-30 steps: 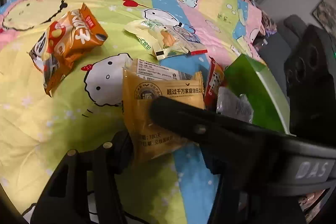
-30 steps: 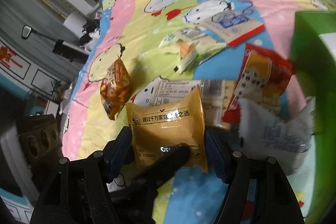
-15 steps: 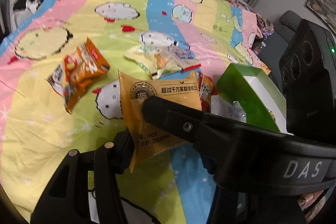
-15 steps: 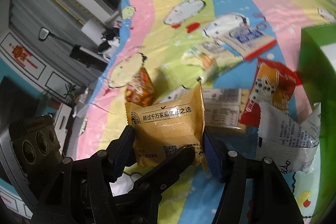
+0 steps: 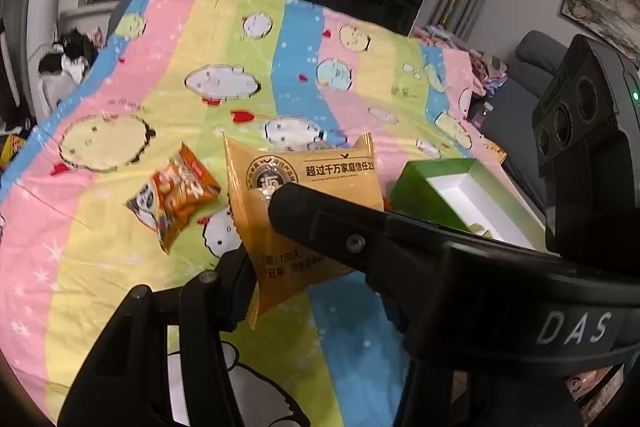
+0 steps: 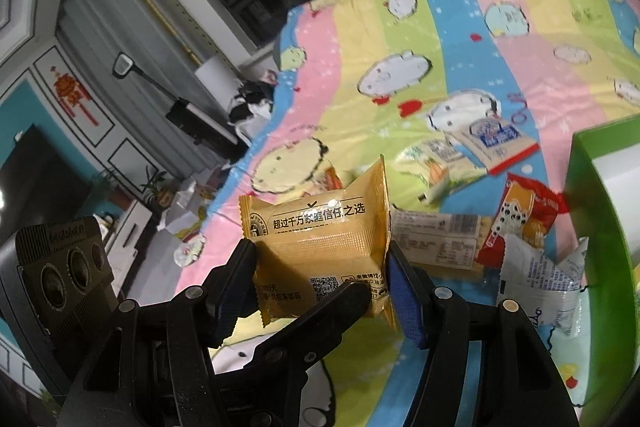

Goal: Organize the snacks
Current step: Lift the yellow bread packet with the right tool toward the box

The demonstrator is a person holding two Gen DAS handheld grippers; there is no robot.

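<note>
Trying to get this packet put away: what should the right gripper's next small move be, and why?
Probably swing the right gripper a little to its right, toward the green box. Its jaws are clamped on both side edges of the yellow packet, which appears raised off the bedspread. The box sits open on that side with its white interior showing, so the packet looks ready to carry over.
</note>
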